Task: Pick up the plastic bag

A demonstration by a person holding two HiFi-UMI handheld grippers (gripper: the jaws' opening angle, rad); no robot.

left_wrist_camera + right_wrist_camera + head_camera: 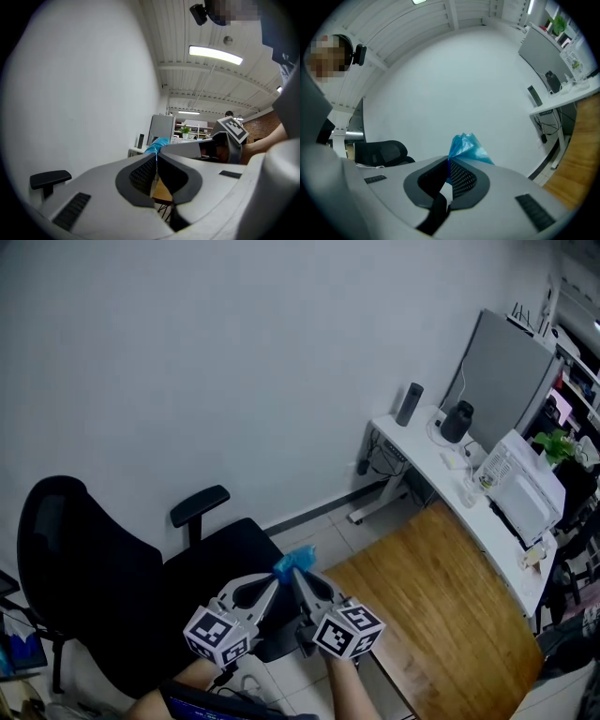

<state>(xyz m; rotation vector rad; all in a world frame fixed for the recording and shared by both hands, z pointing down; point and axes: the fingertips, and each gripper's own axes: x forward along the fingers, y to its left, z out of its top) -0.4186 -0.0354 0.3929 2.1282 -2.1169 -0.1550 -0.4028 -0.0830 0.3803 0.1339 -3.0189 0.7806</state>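
Note:
A small crumpled blue plastic bag [296,562] is held up in the air above the black chair. In the head view my left gripper [277,581] and my right gripper [294,575] meet tip to tip at the bag. The left gripper [156,154] is shut, with a thin blue edge in the seam of its jaws and the bag [157,144] bunched at its tips. The right gripper [448,161] is shut on the bag [467,148], which sticks out beyond its tips. The right gripper's marker cube [231,128] shows close beside the left one.
A black office chair [103,577] with an armrest [200,503] stands below the grippers by the white wall. To the right lie a wooden tabletop [450,606] and a white desk [427,451] with a monitor [506,371], a speaker [457,421] and a white box [521,489].

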